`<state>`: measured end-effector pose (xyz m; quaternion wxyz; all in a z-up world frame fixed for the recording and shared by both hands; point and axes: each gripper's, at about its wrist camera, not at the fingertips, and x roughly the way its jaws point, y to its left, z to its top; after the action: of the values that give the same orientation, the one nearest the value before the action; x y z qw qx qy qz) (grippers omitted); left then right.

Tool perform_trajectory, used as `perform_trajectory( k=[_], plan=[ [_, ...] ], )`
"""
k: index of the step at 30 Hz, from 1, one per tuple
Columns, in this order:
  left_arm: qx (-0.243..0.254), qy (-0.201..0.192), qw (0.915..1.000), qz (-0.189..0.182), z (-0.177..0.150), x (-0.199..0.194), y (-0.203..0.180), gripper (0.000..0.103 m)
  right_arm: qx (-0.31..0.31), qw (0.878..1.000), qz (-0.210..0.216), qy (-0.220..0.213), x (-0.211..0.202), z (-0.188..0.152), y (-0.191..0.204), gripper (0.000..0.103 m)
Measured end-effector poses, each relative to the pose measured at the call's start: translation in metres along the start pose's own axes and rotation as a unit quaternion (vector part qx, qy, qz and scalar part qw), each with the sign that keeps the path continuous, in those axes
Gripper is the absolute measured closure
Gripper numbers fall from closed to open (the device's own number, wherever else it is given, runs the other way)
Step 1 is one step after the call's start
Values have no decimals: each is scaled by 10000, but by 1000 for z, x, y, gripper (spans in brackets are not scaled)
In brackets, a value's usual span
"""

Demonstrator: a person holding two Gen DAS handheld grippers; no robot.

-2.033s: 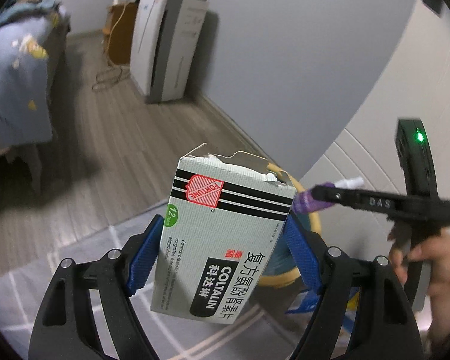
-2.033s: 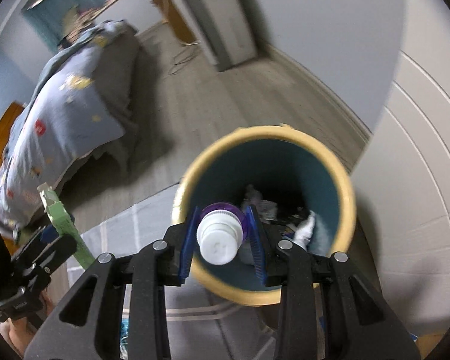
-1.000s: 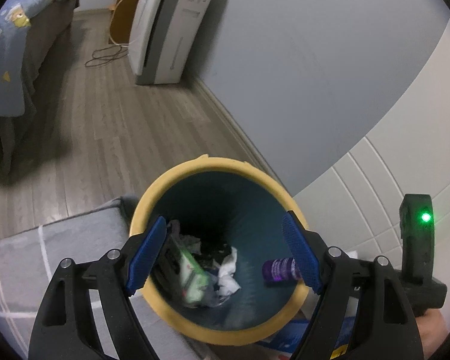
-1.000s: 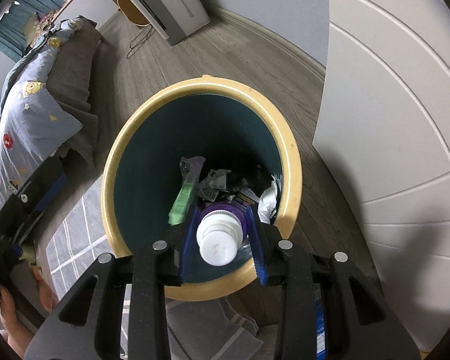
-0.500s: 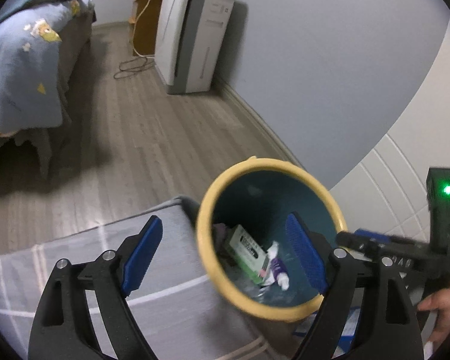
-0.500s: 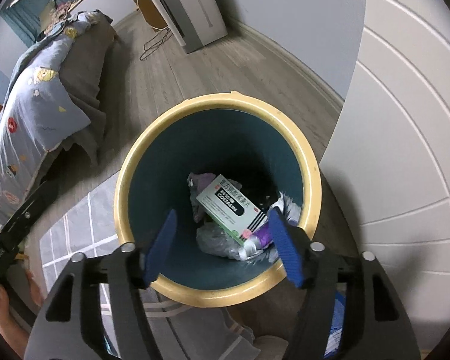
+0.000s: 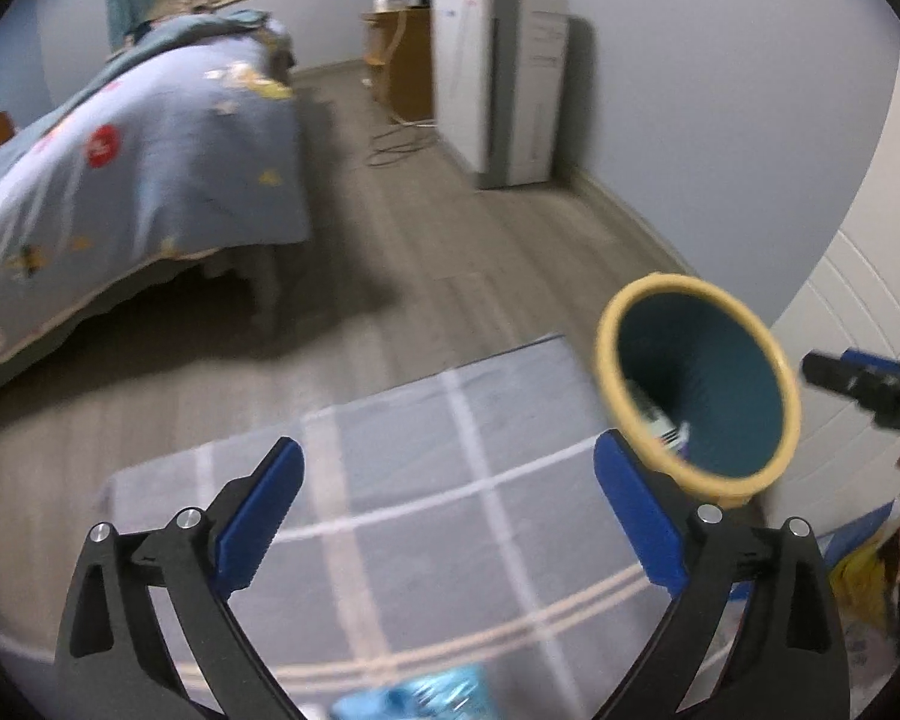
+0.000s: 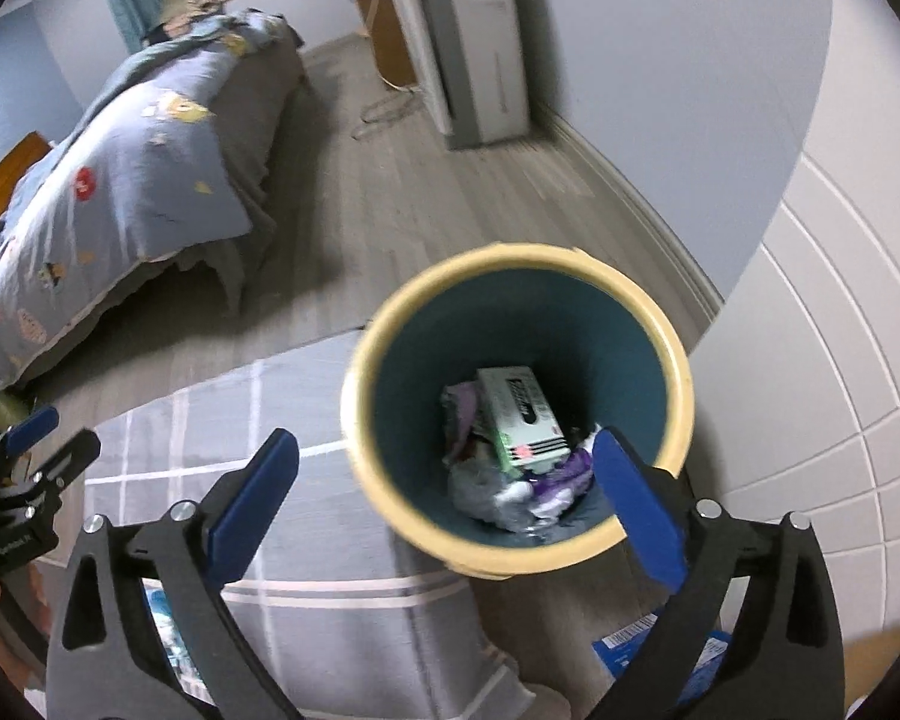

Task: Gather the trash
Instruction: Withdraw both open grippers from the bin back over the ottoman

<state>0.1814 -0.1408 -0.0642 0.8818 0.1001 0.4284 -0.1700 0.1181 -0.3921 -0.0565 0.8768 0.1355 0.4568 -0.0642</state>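
1. A round trash bin (image 8: 678, 378), teal inside with a smooth yellow rim, is sitting on the wood floor beside a grey checked rug (image 7: 450, 480).
2. A green-and-white medicine box (image 8: 519, 414) is lying inside it on crumpled wrappers.
3. The left claw (image 7: 447, 516) and right claw (image 8: 444, 504) are both gaping wide, gripping nothing.

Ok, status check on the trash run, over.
Left tongs open, empty. Right tongs open, empty. Box and purple bottle lying in the bin. Nothing blocking the bin.

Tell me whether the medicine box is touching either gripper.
Apart. Right wrist view: medicine box lies deep inside the bin; right gripper and left gripper are open, empty.
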Motion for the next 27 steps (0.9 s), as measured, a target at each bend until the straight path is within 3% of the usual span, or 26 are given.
perform_trajectory(
  k=[4,13,19,27],
  plan=[
    [-190,0,9995,241,-23,-30,38,6,-141,9997,174,-15,-15,-17,34,6],
    [-703,-121,9962,508,-80,-83,109,6,-227,9964,624,518,-12,-66,99,6],
    [-1152,-83,9917,566,-104,-89,150,6,-470,9922,665,946,6,-99,146,6],
    [-1196,206,9910,562,-121,-79,179,6,-835,9846,663,1386,32,-124,190,7]
  ],
)
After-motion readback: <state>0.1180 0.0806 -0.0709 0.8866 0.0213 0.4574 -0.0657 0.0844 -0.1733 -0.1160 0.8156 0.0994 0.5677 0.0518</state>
